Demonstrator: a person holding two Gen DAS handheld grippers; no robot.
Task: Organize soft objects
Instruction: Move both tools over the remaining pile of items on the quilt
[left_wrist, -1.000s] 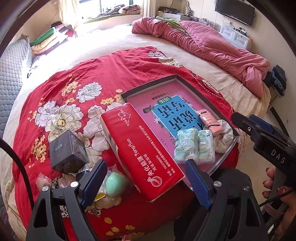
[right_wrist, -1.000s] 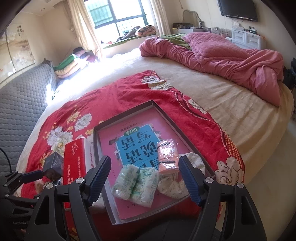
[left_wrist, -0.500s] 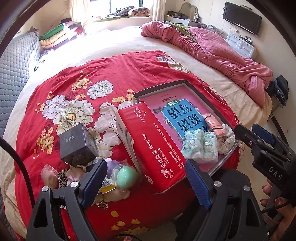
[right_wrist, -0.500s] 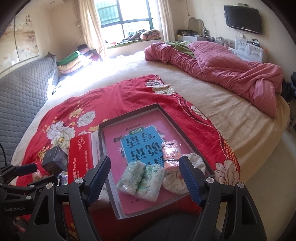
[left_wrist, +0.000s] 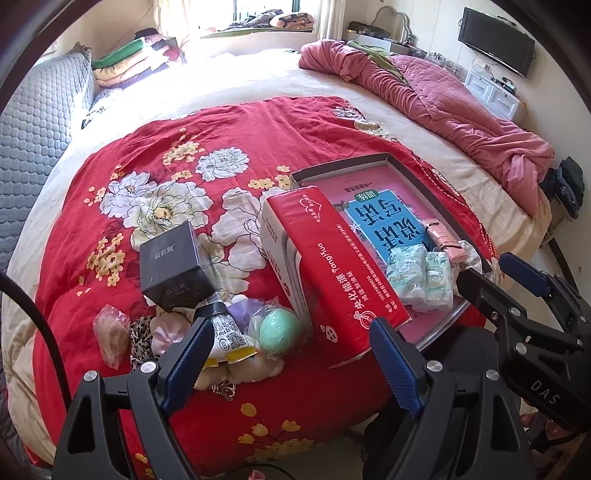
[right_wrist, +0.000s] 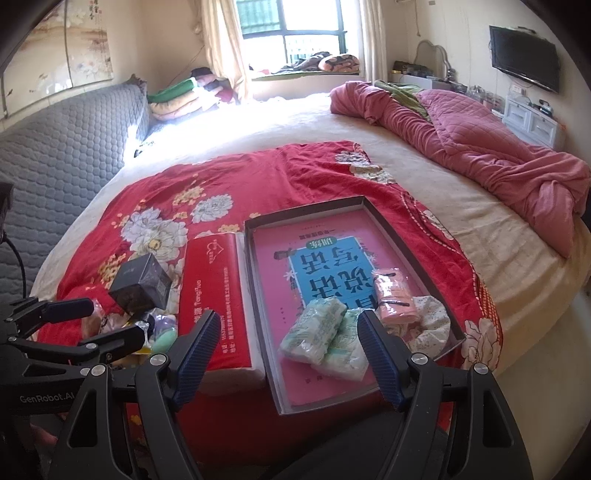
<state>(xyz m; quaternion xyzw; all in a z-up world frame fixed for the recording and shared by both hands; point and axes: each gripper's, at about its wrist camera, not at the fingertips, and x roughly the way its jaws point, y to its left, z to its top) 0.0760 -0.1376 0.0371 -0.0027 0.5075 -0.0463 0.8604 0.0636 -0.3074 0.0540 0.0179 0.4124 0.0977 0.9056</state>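
A shallow dark tray (right_wrist: 384, 225) with a pink and blue printed bottom lies on the red floral cloth (right_wrist: 229, 181). In it are two pale green tissue packs (right_wrist: 321, 334), a pink folded item (right_wrist: 393, 295) and a white patterned cloth piece (right_wrist: 430, 325). Left of a long red tissue pack (left_wrist: 332, 266) lies a pile of small soft things with a green ball (left_wrist: 279, 326) and a leopard scrunchie (left_wrist: 142, 332). My left gripper (left_wrist: 291, 365) is open and empty just before the pile. My right gripper (right_wrist: 288, 354) is open and empty before the tray's near end.
A black box (left_wrist: 173, 264) stands by the pile. A crumpled pink quilt (right_wrist: 480, 147) lies at the far right of the bed. A grey padded headboard (right_wrist: 55, 155) is on the left. The bed's near edge is right below both grippers.
My left gripper has pulled back and swung left, so the pile of small things now shows between its fingers. My right gripper has drawn back a little. Both stayed open.
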